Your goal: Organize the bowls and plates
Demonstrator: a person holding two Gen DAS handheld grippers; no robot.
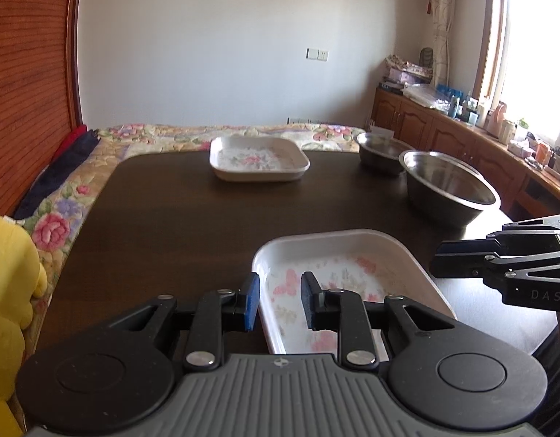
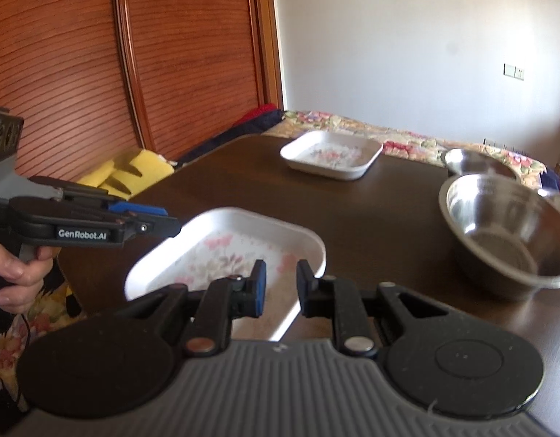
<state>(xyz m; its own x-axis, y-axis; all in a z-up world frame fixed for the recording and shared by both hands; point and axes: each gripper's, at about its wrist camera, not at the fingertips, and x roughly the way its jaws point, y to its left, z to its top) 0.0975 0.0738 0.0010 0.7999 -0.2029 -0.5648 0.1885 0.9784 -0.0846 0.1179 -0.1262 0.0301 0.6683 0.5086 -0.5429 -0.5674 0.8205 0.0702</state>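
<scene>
1. Your left tongs stand part open, holding nothing. The left pad is outside the near plate, just beside its left rim, and the right pad is over the plate's inside, so the rim lies in the gap. Whether either pad touches it cannot be told.
2. Your right tongs are also part open and hold nothing. They hover over the near plate's near right corner.
3. In the left view the right tongs come in side-on from the right, tips just beside the plate's right rim.
4. In the right view the left tongs sit at the plate's left edge, with your hand on the grip.
5. The near plate is white, square and floral, flat on the dark worktop near its front edge.
6. The big steel bowl stands right of the plate, further back and apart from it.
7. The small steel bowl stands just behind the big one, at the far right edge.
8. The far plate, same pattern, sits mid-worktop at the far edge.
9. A floral bed lies beyond the worktop.
</scene>
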